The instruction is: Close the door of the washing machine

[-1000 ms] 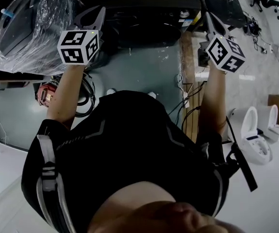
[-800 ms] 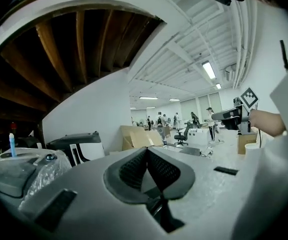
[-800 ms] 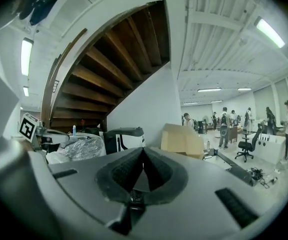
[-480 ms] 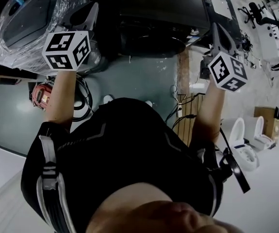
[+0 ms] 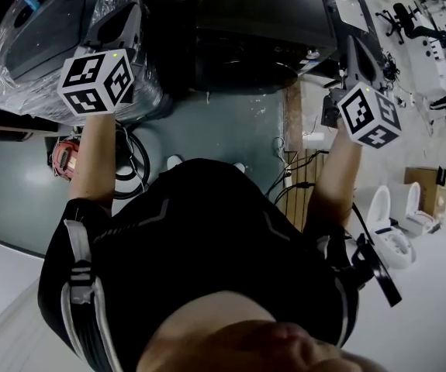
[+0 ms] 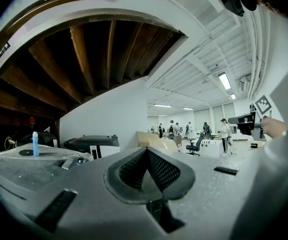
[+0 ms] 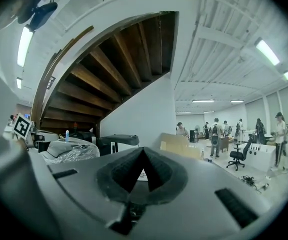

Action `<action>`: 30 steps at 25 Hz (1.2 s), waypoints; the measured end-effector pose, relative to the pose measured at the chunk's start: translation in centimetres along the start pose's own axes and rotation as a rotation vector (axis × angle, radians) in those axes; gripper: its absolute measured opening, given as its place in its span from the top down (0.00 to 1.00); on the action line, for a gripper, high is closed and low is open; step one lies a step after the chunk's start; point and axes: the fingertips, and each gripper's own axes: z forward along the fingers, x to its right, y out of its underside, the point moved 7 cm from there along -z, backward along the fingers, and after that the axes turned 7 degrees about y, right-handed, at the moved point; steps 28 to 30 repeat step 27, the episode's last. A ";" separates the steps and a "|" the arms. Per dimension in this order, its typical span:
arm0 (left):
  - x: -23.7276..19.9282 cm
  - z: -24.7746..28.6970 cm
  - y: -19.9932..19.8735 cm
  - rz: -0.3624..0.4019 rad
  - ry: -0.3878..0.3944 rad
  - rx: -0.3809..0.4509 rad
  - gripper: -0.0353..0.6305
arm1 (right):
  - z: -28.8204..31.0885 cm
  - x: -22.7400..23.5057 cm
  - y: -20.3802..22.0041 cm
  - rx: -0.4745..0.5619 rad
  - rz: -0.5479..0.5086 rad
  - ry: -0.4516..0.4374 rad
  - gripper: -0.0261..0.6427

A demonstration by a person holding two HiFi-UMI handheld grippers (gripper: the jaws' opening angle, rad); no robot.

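The dark washing machine (image 5: pixel 246 29) stands on the floor (image 5: pixel 223 126) straight ahead of the person, between the two outstretched arms. Its door cannot be made out. A plastic-wrapped appliance (image 5: pixel 29 53) sits just to its left. The left tool (image 6: pixel 146 154) and right tool (image 7: pixel 142 154) are both fully closed, jaws together on nothing, pointing level.

Both arms held out fwd: L gripper (image 5: pixel 116 23) in line w/ plastic-wrapped unit (image 5: pixel 29 45), R gripper (image 5: pixel 358 49) above wood strip (image 5: pixel 294 130), dark machine (image 5: pixel 254 29) btwn them, teal floor (image 5: pixel 223 122) below, white toilets (image 5: pixel 397 223) at R edge.
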 end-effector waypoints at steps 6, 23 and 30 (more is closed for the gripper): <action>-0.7 0.2 0.4 -0.060 -0.064 -0.007 0.94 | 0.0 0.4 0.0 -0.003 -0.030 0.009 0.96; 1.1 1.1 -0.4 0.021 -0.064 -0.015 0.94 | 0.0 2.2 -0.4 0.033 -0.018 0.041 0.96; 1.4 1.1 -0.5 0.027 -0.056 -0.016 0.94 | 0.0 2.3 -0.5 0.031 -0.019 0.043 0.96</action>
